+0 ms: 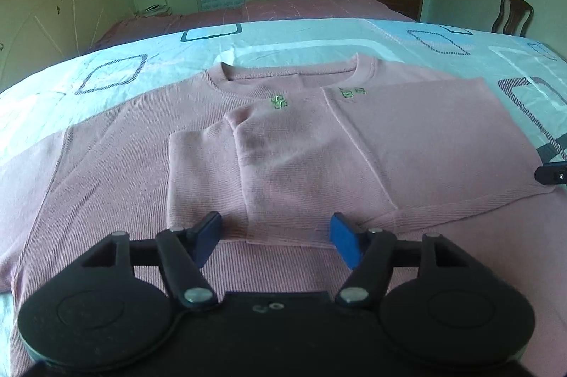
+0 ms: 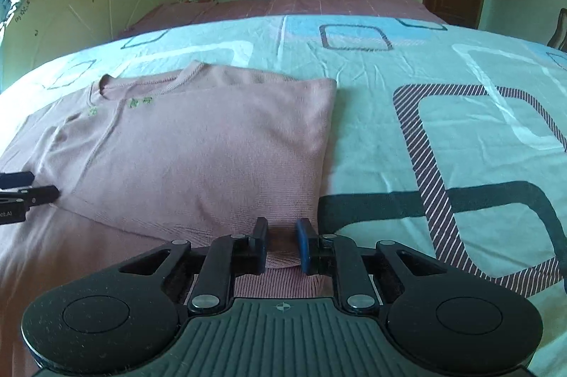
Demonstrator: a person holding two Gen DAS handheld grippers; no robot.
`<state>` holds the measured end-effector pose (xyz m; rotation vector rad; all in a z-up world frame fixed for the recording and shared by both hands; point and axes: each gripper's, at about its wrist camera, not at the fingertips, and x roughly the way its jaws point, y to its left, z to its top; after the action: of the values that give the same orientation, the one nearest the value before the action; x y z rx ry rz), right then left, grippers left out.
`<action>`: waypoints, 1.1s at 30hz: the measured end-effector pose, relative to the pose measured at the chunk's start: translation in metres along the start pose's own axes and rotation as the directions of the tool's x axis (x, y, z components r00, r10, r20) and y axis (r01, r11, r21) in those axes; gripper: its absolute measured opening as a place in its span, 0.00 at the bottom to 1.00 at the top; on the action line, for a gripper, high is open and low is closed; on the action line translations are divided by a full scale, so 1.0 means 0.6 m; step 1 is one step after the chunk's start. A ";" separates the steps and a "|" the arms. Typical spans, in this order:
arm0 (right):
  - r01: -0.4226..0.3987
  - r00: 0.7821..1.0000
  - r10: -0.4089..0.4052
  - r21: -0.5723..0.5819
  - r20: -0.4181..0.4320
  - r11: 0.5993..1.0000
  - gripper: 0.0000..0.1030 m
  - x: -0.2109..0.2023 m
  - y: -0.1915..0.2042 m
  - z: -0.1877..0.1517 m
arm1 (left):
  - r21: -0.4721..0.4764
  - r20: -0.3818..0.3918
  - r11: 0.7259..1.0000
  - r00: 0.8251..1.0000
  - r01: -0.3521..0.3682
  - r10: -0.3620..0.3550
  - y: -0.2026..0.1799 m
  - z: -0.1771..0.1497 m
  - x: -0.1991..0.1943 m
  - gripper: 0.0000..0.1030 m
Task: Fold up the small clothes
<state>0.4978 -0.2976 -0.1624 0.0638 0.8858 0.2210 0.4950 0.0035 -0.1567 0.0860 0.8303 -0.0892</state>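
Across the patterned bedsheet (image 2: 407,136) lies a pink sweater (image 1: 290,157), neckline toward 12 o'clock, its right side and sleeve folded over the chest. At 6 o'clock of it the left gripper (image 1: 276,235) hovers with jaws spread wide, nothing between its blue pads (image 1: 345,244). Toward 4 o'clock the right gripper (image 2: 281,244) stands narrow, pinching a ridge of the sweater's hem.

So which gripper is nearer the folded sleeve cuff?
Left. The left gripper hovers open just short of the cuff on the shirt's middle; the right gripper sits at the shirt's right hem corner, farther away.
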 end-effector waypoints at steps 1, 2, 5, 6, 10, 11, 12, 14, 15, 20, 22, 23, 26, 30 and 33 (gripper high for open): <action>-0.002 1.000 0.002 -0.004 -0.001 1.000 0.16 -0.005 0.000 0.003 | -0.020 -0.003 1.000 1.000 0.001 -0.001 0.002 0.002 -0.004 0.64; -0.009 1.000 0.009 -0.003 0.008 1.000 0.16 -0.011 -0.001 0.006 | -0.040 -0.001 0.999 1.000 -0.002 0.002 0.006 0.001 -0.009 0.64; -0.052 0.997 0.051 0.018 0.049 0.998 0.16 -0.027 -0.007 0.005 | -0.106 0.003 0.993 0.999 -0.049 0.049 0.025 -0.009 -0.028 0.64; -0.060 0.997 0.058 0.027 0.057 0.998 0.16 -0.030 -0.009 0.004 | -0.146 0.001 0.987 0.998 -0.062 0.063 0.038 -0.018 -0.038 0.64; -0.102 0.992 0.096 0.066 0.085 0.993 0.17 -0.037 -0.012 -0.001 | -0.270 0.010 0.952 0.988 -0.143 0.151 0.098 -0.057 -0.090 0.64; -0.106 0.991 0.100 0.066 0.090 0.992 0.17 -0.038 -0.008 -0.002 | -0.297 0.016 0.939 0.983 -0.172 0.185 0.119 -0.070 -0.106 0.61; -0.113 0.990 0.106 0.071 0.093 0.991 0.17 -0.039 -0.005 -0.001 | -0.323 0.020 0.925 0.976 -0.198 0.216 0.142 -0.083 -0.122 0.60; -0.122 0.989 0.114 0.086 0.093 0.989 0.17 -0.039 0.005 0.001 | -0.398 0.013 0.883 0.961 -0.249 0.276 0.203 -0.111 -0.152 0.59; -0.119 0.990 0.111 0.084 0.092 0.989 0.17 -0.040 0.014 0.002 | -0.436 0.008 0.862 0.956 -0.260 0.293 0.230 -0.122 -0.161 0.59; -0.102 0.991 0.095 0.069 0.098 0.992 0.17 -0.047 0.072 0.003 | -0.692 -0.029 0.671 0.939 -0.266 0.343 0.413 -0.185 -0.198 0.59; -0.083 0.992 0.076 0.071 0.098 0.994 0.17 -0.047 0.102 0.003 | -0.741 -0.026 0.621 0.935 -0.256 0.355 0.474 -0.203 -0.204 0.59; -0.073 0.993 0.065 0.074 0.099 0.995 0.17 -0.048 0.117 0.003 | -0.755 -0.023 0.606 0.932 -0.252 0.361 0.501 -0.210 -0.206 0.59; -0.057 0.994 0.046 0.118 0.098 0.991 0.17 -0.049 0.162 0.007 | -0.792 -0.002 0.569 0.933 -0.221 0.360 0.593 -0.230 -0.211 0.55; -0.048 0.992 0.027 0.160 0.126 0.986 0.17 -0.055 0.218 0.024 | -0.843 0.049 0.516 0.934 -0.151 0.353 0.687 -0.250 -0.211 0.52; -0.047 0.990 0.021 0.189 0.138 0.981 0.17 -0.055 0.250 0.042 | -0.867 0.080 0.487 0.935 -0.106 0.346 0.734 -0.256 -0.202 0.52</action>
<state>0.4726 -0.1577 -0.0994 0.2707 0.7688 0.1610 0.3507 0.4630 -0.1516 -0.7631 0.5206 0.5801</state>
